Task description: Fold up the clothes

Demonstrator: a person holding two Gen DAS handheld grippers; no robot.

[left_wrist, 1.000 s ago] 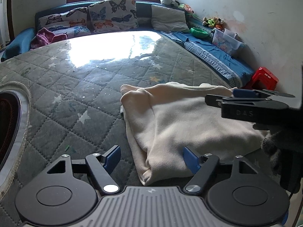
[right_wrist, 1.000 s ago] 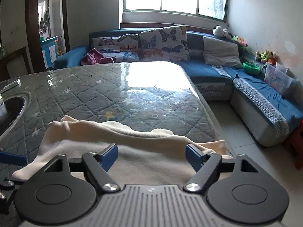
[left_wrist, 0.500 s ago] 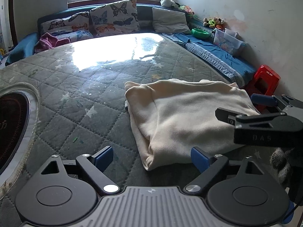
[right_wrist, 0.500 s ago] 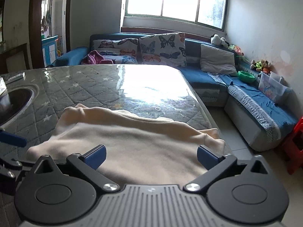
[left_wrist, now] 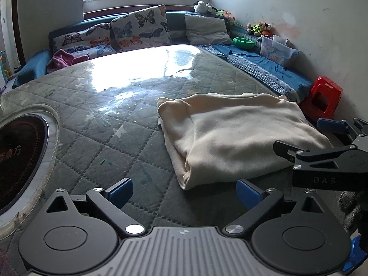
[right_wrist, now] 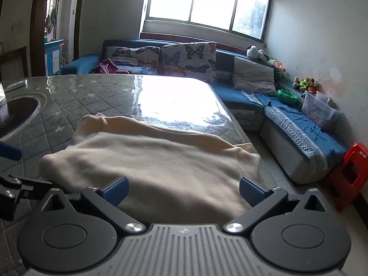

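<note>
A cream garment (left_wrist: 234, 133) lies folded into a thick rectangle on the quilted grey table cover (left_wrist: 115, 119), near the table's right edge. It also shows in the right wrist view (right_wrist: 156, 156). My left gripper (left_wrist: 184, 192) is open and empty, just in front of the garment's near left corner. My right gripper (right_wrist: 182, 189) is open and empty, above the garment's near edge. The right gripper also shows from the side in the left wrist view (left_wrist: 306, 138). A fingertip of the left gripper shows at the left edge of the right wrist view (right_wrist: 9, 153).
A round black cooktop (left_wrist: 18, 156) is set into the table at the left. A blue sofa with butterfly cushions (left_wrist: 140, 30) runs along the far wall and the right wall. A red stool (left_wrist: 324, 96) stands on the floor at the right.
Both grippers have pulled back and up from the garment, and their jaws have opened wider. The garment lies flat where it was.
</note>
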